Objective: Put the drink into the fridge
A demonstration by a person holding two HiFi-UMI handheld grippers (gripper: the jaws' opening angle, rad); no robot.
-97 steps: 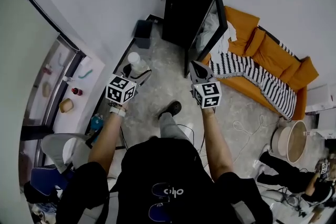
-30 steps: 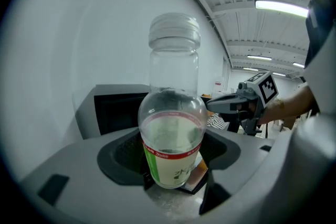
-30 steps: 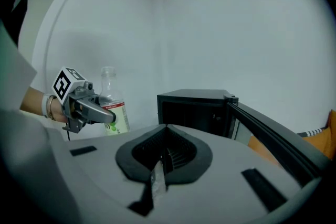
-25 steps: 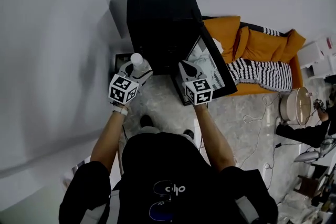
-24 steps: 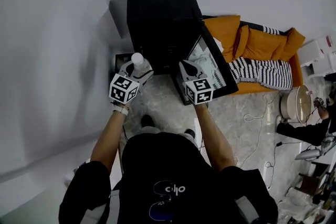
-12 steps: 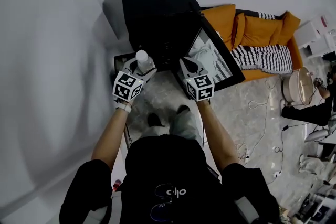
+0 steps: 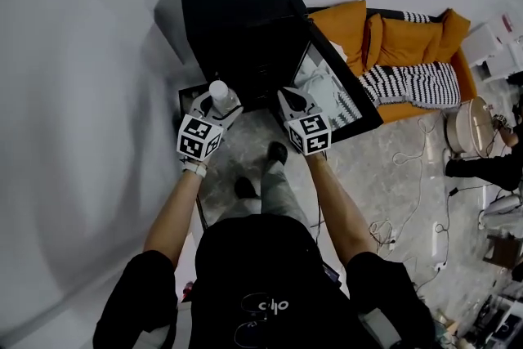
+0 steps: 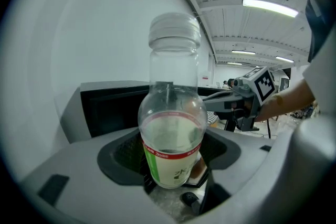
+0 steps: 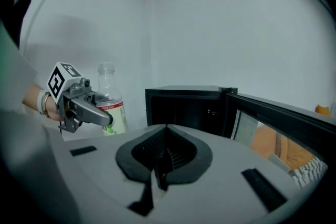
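Observation:
My left gripper (image 7: 216, 107) (image 8: 170, 176) is shut on a clear drink bottle (image 8: 171, 123) (image 7: 219, 93) (image 9: 111, 105) with a white cap, a green-and-white label and pale liquid. The bottle stands upright between the jaws. Ahead of it is a small black fridge (image 7: 237, 20) (image 9: 184, 105) (image 8: 113, 105) against the white wall. Its glass door (image 7: 339, 82) (image 9: 286, 123) is swung open to the right and the inside is dark. My right gripper (image 7: 292, 104) (image 9: 159, 173) is shut with nothing in it, beside the left one and in front of the open door.
An orange sofa (image 7: 392, 37) with a black-and-white striped blanket (image 7: 404, 86) sits behind the open door. Cables (image 7: 409, 184) run over the stone floor at the right. A person (image 7: 490, 167) and a round stool (image 7: 466, 127) are at the far right. A white wall (image 7: 73, 94) is on the left.
Since 3.9 s ago I have walked up to the fridge, which now fills the view right ahead of both grippers. The bottle stays held; over the last second little has shifted.

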